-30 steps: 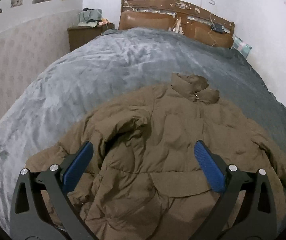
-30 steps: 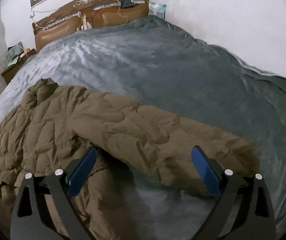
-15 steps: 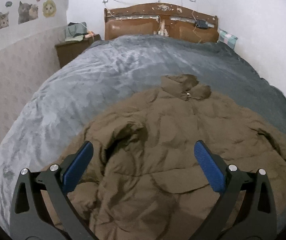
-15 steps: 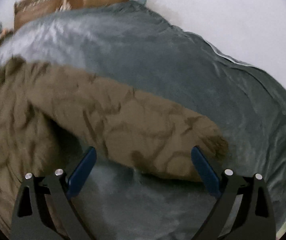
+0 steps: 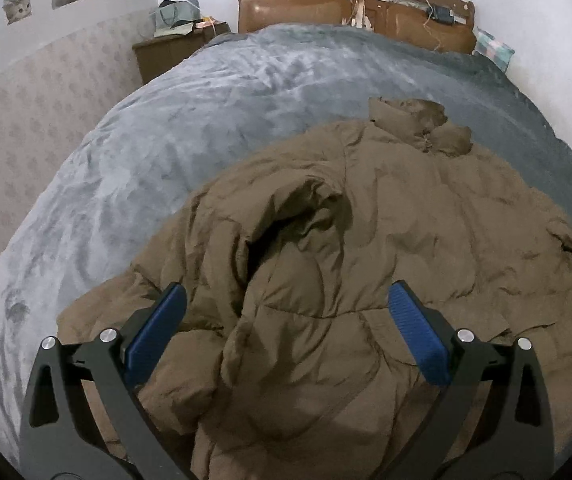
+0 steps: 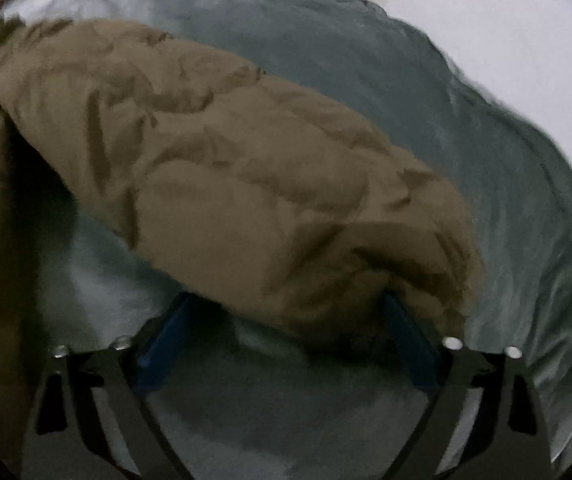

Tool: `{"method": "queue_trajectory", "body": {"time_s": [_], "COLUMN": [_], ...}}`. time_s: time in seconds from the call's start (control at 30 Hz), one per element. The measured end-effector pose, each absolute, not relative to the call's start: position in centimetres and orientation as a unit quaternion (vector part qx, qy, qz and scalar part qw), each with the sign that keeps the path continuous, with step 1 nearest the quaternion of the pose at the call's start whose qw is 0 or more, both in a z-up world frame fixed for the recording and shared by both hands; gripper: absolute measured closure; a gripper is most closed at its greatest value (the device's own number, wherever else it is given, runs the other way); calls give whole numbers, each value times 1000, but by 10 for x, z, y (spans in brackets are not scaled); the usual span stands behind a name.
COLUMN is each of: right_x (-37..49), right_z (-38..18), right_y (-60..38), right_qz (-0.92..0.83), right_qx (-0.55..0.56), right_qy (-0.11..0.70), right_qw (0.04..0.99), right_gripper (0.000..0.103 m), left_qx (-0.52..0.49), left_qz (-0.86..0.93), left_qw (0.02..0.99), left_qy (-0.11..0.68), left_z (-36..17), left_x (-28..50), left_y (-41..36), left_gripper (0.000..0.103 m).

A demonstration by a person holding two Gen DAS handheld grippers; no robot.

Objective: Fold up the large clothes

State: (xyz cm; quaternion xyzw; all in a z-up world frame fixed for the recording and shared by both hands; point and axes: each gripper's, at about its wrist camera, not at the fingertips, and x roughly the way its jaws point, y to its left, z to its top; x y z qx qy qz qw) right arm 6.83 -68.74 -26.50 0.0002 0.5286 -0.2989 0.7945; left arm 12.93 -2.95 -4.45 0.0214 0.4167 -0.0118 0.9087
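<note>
One brown jacket (image 5: pixel 366 240) lies on one grey bed (image 5: pixel 206 100); the left gripper (image 5: pixel 286 320) gapes apart, the right gripper (image 6: pixel 286 316) has just been closing around one sleeve (image 6: pixel 266 180), pads not yet pressing.

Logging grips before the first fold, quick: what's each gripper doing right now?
Left gripper: open, above the brown jacket, holding nothing.
Right gripper: jaws just closing around the jacket sleeve; grip cannot be told.

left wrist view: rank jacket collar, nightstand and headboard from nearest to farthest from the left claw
1. Jacket collar, up and right of the left claw, on the grey blanket.
2. Nightstand, far left by the wall.
3. Headboard, at the bed's far end.
</note>
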Motion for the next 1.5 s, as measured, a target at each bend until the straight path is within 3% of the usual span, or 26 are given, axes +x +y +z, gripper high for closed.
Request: {"method": "queue_trajectory", "body": {"time_s": [0.03, 0.13, 0.23, 0.43, 0.6, 0.83, 1.0, 1.07, 1.1, 1.17, 1.33, 1.5], "right_x": [70, 70, 66, 56, 94, 197, 251, 262, 269, 269, 246, 199], "right_z": [-266, -259, -236, -151, -87, -79, -123, -152, -170, -189, -192, -161], "right_y": [-690, -705, -710, -695, -634, -499, -387, -346, -331, -314, -306, -374], "right_qz": [-303, -325, -345, -346, -228, -21, 62, 67, 57, 36, 0, -17], "right_qx": [1, 36, 56, 111, 130, 137, 84, 45, 27, -2, -89, -122], "right_qy": [528, 509, 470, 314, 215, 221, 299, 342, 370, 394, 404, 414], "right_qw": [793, 796, 810, 877, 941, 965, 948, 936, 927, 918, 910, 902], "right_gripper": [46, 75, 88, 91, 91, 90, 82, 65, 48, 42, 8, 8], "left_qx": [23, 20, 7, -20, -36, -86, -111, -108, -106, -97, -77, -62], "left_qz": [-12, -13, -11, -6, -13, 12, 15, 13, 11, 6, -6, -19], "left_qw": [910, 914, 915, 920, 930, 934, 930, 930, 930, 929, 930, 930], "left_qy": [415, 406, 403, 391, 366, 348, 351, 352, 353, 356, 358, 362], "left_z": [-45, -45, -45, -38, -23, -15, -20, -21, -22, -24, -29, -33], "left_x": [130, 132, 136, 148, 159, 163, 166, 166, 166, 166, 168, 167], "left_y": [-31, -30, -25, -10, 3, 37, 47, 46, 44, 39, 25, 10], "left_gripper": [3, 3, 3, 3, 3, 3, 3, 3, 3, 3, 3, 3]}}
